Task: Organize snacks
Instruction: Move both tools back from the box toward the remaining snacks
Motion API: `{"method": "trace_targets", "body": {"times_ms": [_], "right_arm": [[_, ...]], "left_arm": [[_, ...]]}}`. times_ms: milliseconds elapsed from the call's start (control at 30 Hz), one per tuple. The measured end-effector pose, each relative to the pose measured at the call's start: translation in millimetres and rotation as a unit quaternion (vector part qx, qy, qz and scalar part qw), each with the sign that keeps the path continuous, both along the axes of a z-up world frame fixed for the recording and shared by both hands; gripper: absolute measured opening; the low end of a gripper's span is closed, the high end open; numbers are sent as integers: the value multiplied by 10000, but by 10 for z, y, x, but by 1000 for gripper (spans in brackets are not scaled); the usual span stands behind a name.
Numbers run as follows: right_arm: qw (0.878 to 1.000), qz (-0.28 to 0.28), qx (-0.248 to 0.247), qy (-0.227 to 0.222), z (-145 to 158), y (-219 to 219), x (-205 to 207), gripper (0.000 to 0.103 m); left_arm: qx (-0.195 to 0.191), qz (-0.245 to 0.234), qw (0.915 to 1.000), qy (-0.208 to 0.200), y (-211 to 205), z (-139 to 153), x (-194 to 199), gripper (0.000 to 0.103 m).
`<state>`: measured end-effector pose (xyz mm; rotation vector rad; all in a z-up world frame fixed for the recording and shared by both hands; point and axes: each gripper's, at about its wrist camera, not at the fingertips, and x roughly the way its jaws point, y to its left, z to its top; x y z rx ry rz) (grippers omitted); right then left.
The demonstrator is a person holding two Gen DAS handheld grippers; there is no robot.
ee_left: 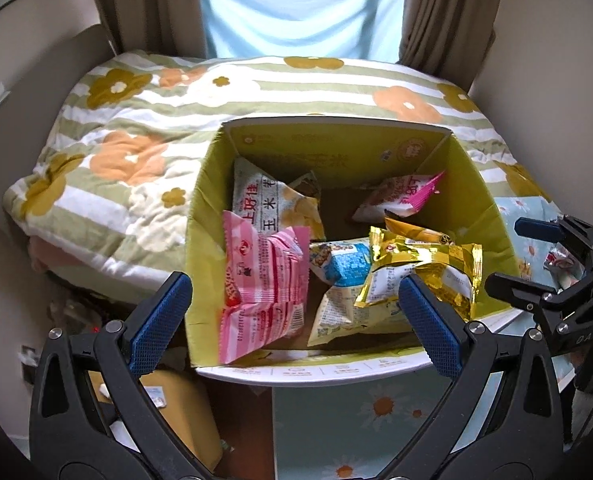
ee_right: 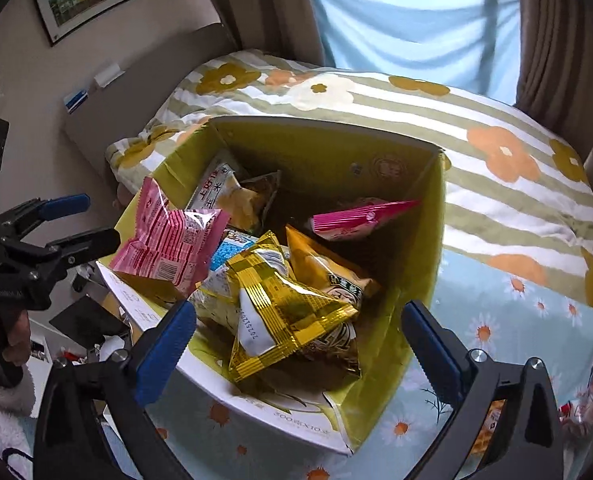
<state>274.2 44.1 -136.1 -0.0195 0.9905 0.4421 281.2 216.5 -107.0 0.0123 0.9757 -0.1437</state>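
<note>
An open yellow-green cardboard box (ee_left: 476, 200) stands on a daisy-print cloth and holds several snack bags: a pink striped bag (ee_left: 264, 292), a gold bag (ee_left: 420, 272), a blue-and-white bag (ee_left: 344, 264) and a magenta-edged bag (ee_left: 400, 196). My left gripper (ee_left: 296, 320) hangs open and empty over the box's near edge. My right gripper (ee_right: 296, 344) is open and empty over the box (ee_right: 436, 240), above the gold bag (ee_right: 284, 316). The pink striped bag (ee_right: 168, 244) leans on the box's left wall. Each gripper shows in the other's view: right gripper (ee_left: 528, 252), left gripper (ee_right: 76, 220).
A bed with a flowered striped quilt (ee_left: 136, 120) lies behind the box. More wrapped snacks (ee_right: 592, 392) lie on the daisy cloth (ee_right: 496, 320) at the right. A brown parcel (ee_left: 184, 408) and clutter sit on the floor at the left. Curtains (ee_left: 296, 8) hang behind.
</note>
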Motion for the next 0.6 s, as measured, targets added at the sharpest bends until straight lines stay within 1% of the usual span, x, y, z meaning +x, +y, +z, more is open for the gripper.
{"method": "trace_targets", "body": {"times_ms": [133, 267, 433, 600], "right_arm": [[9998, -190, 9, -93, 65, -76, -48, 102], [9989, -434, 74, -161, 117, -173, -105, 102], [9963, -820, 99, -216, 159, -367, -215, 102], [9924, -1198, 67, -272, 222, -637, -376, 102]], "left_arm": [[-47, -117, 9999, -15, -83, 24, -2, 103], [-175, -319, 9993, -123, -188, 87, -13, 103], [-244, -738, 9966, -287, -442, 162, -20, 103], [-313, -1187, 9917, -379, -785, 228, -81, 103]]}}
